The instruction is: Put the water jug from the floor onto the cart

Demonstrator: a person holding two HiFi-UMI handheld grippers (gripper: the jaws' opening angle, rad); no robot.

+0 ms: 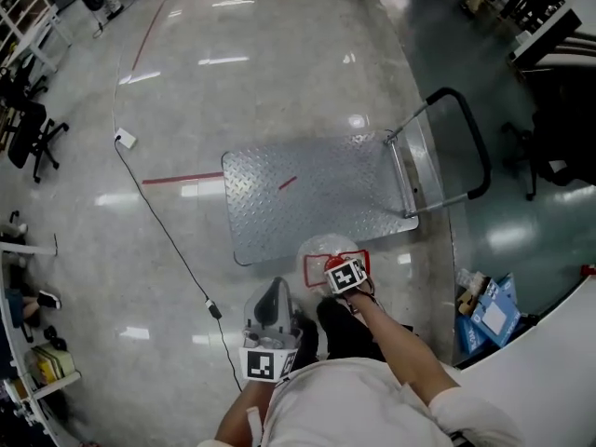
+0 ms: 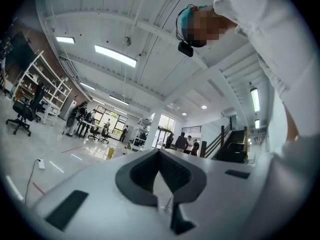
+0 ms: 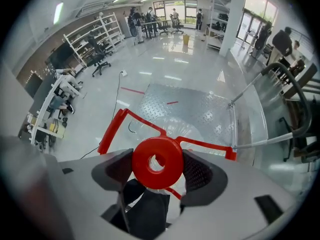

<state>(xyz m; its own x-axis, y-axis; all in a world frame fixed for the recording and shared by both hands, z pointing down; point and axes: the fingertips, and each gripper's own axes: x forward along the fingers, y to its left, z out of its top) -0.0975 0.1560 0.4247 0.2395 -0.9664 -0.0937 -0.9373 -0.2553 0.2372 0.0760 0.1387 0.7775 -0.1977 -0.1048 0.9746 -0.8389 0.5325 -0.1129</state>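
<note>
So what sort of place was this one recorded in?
Probably a large open workshop or lab hall: polished floor, metal shelving racks, office chairs, and a platform cart next to the water jug.

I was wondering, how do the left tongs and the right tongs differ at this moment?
The left tongs are shut on nothing, while the right tongs are shut on the red ring cap of the clear plastic water jug. The left tongs tilt up towards the ceiling, whereas the right tongs point down at the jug. Both are grey.
</note>
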